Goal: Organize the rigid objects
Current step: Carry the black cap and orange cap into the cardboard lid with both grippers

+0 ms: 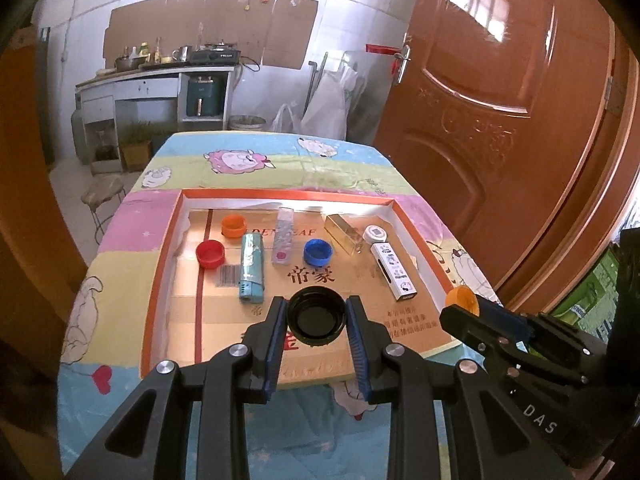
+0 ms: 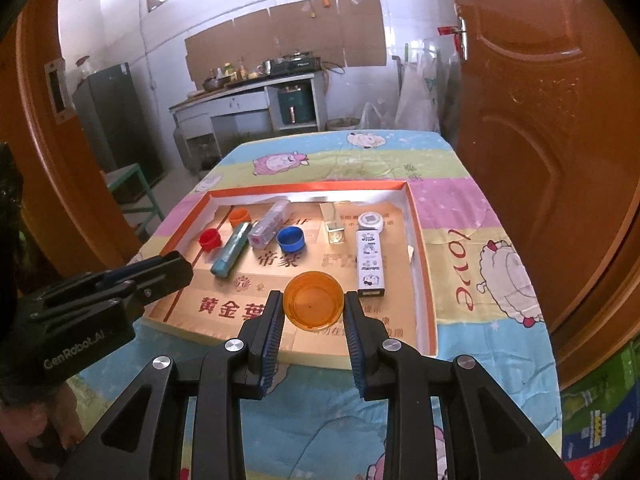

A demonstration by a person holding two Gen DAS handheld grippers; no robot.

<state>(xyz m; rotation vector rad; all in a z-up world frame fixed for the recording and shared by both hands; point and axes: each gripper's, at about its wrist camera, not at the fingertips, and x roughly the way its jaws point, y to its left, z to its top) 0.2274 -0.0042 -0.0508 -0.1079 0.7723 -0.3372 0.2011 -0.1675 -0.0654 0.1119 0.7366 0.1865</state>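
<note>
Inside the tray (image 1: 162,248), three caps (image 1: 211,254) and four lighters (image 1: 252,270) lie in a row across the far half

- black cap (image 1: 317,316) between the left gripper's pads: glossy plastic
- orange cap (image 2: 313,300) in the right one: see-through plastic
- tray (image 1: 160,264) just ahead: matt cardboard
- tablecloth (image 2: 500,280): soft printed cloth

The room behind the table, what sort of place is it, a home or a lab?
Most likely a home kitchen. A gas stove with pots and bottles stands on a counter at the far wall, a fridge stands at one side, and a cartoon-sheep cloth covers the table.
</note>
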